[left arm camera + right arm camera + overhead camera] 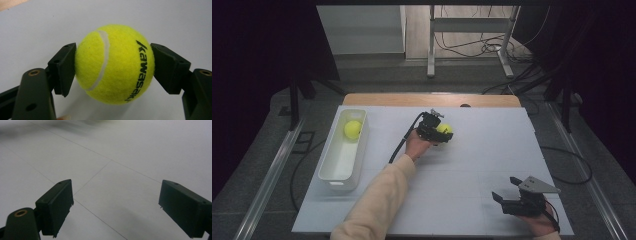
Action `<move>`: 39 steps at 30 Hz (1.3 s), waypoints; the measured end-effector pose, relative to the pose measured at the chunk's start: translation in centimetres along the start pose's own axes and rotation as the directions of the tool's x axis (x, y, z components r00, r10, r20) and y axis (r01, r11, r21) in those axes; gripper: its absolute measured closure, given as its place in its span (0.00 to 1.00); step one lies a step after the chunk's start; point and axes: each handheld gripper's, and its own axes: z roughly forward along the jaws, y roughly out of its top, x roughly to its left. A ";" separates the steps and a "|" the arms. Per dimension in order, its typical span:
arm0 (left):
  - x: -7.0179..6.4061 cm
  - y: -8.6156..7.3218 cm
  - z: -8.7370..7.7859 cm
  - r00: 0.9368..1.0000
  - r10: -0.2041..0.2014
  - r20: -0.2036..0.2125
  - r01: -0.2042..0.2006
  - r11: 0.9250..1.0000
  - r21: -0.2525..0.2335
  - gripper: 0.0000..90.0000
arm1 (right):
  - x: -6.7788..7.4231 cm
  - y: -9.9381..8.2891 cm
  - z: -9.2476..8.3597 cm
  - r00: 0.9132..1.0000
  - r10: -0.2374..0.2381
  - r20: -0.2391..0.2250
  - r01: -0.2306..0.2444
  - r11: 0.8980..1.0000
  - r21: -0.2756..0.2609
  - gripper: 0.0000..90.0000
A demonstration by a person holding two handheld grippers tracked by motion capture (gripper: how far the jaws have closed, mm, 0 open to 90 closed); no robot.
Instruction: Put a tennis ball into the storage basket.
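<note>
The left tool [113,67] pinches a tennis ball [115,63] across its widest part, one pad on each side, with the ball sitting on the bench [472,150] a little past centre, at about 12 o'clock from the middle of the white surface. The likely step is carrying it to the white tray [328,172] at 9 o'clock, where a second ball [352,129] already lies at the far end. To do it well, keep the squeeze steady and centred, since a round felt ball can squirt out if the pads ride above or below its equator; lift clear of the tray wall before lowering. The ball is fuzzy yellow felt with a white curved seam and black lettering; the pads are flat, matte black blocks. The right tool [115,210] rests spread with nothing between its pads, at 4 o'clock, over smooth pale sheeting with fine seams
</note>
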 end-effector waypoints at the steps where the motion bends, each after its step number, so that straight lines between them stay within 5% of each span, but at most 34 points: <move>1: 0.0 0.0 -0.2 1.000 0.001 -0.001 -0.001 1.000 -0.002 0.29 | 0.0 0.0 0.0 1.000 0.000 0.001 0.000 1.000 -0.001 0.14; 39: -1.2 -1.1 -6.0 0.998 0.058 0.023 -0.056 0.995 -0.086 0.29 | 0.2 0.1 0.0 1.000 -0.006 0.003 0.006 1.000 -0.002 0.14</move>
